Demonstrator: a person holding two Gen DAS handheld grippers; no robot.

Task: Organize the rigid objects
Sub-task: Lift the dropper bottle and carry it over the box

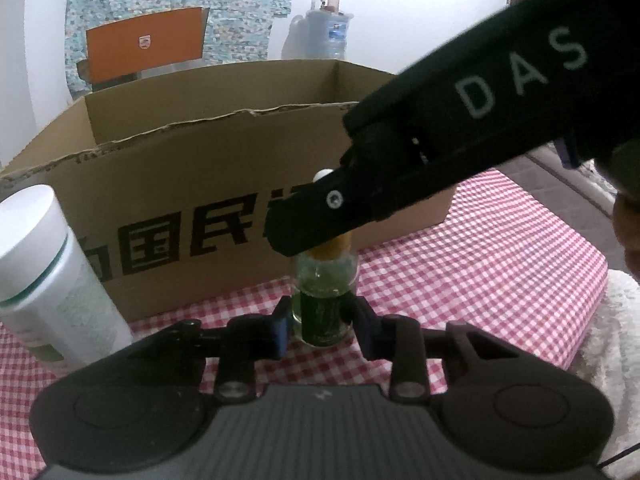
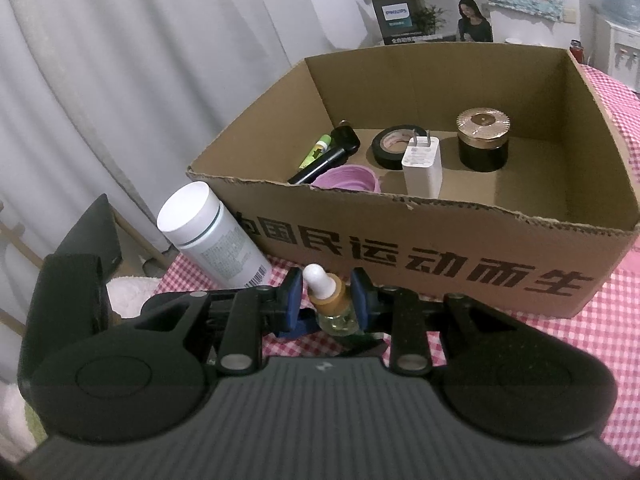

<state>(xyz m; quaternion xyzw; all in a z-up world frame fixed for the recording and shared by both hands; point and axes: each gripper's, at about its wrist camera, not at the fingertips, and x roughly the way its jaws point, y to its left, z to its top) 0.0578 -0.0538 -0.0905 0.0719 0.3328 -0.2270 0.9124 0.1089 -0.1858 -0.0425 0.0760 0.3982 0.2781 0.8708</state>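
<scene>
Here the right claw pinches the amber collar of a small dropper bottle standing on the checked bench, just before the cardboard box. The left claw is closed on the bottle's green glass body. "DAS" is printed on the right claw's arm. Left of the box stands a white canister. Inside the box lie a tape roll, a white charger, a gold-lidded black jar, a purple cup and a black pen; behind it "PHILIPS" shows.

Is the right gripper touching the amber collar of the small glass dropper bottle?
Touching. The right wrist view shows the right gripper with both blue pads pressed against the dropper bottle collar.
</scene>
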